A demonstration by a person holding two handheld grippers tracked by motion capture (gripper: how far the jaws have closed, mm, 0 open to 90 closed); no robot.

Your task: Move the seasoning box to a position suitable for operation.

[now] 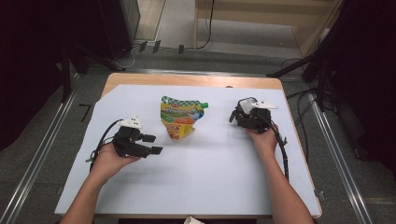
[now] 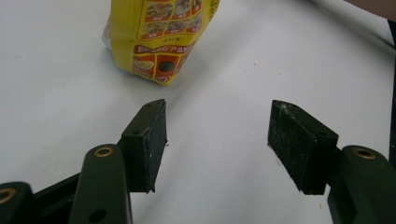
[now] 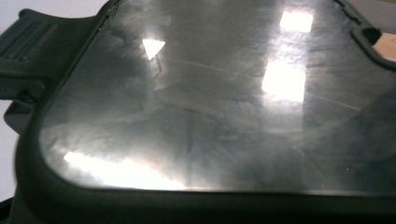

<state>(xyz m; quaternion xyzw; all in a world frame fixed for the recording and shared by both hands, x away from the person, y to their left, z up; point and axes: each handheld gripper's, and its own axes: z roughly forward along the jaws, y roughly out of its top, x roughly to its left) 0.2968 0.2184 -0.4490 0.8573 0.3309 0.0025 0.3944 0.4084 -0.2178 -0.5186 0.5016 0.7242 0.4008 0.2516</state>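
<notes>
High and left gripper views share the pouch [image 1: 180,122].

A wooden worktop [image 1: 140,79] carries a white sheet [image 1: 210,172], and a yellow food pouch [image 1: 180,116] lies flat near its middle.

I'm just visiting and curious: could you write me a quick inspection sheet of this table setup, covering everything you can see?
Surface: white sheet over a wooden table.
Job's things: yellow spouted food pouch lying flat mid-table, green cap on.
Clutter: nothing seen.
Grippers: left gripper open, jaws aimed at the pouch, not touching; right gripper held right of the pouch, jaw state unclear; its view shows a glossy dark panel.
Cables: black cable trailing from the right gripper.
Surroundings: grey floor, metal rails, dark stands.
</notes>
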